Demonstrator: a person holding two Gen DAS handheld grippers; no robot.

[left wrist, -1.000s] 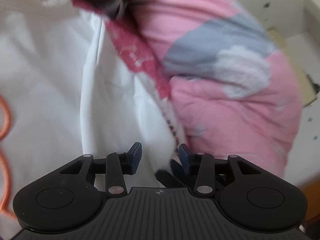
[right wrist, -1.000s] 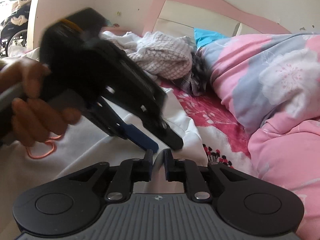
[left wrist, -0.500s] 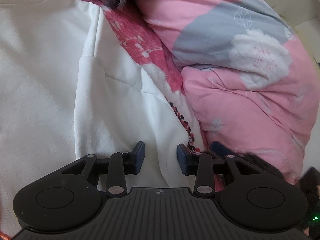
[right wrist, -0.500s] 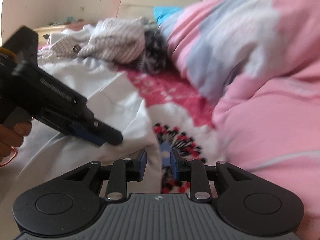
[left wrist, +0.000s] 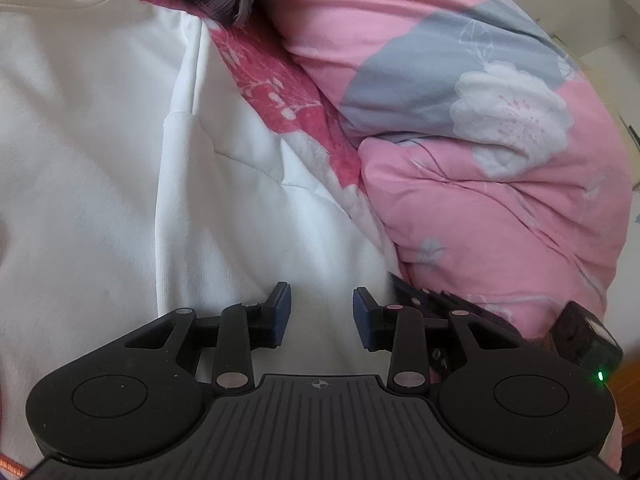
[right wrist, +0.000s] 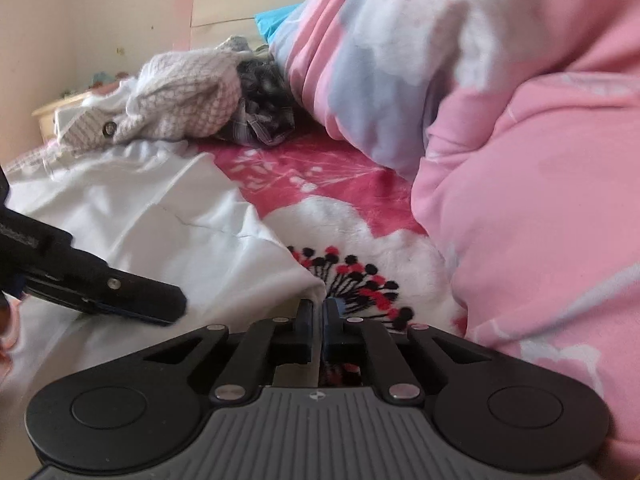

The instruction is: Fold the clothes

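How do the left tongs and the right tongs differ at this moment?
The left tongs stand open above the white garment, gripping nothing; the right tongs are shut at the corner of that garment. Whether cloth is pinched there is unclear. Both have blue pads and sit at the same edge of the garment.

A pink-framed headboard (right wrist: 224, 4) stands against a cream wall (right wrist: 100, 20), with a pale bedside cabinet (right wrist: 52, 114) beside it.
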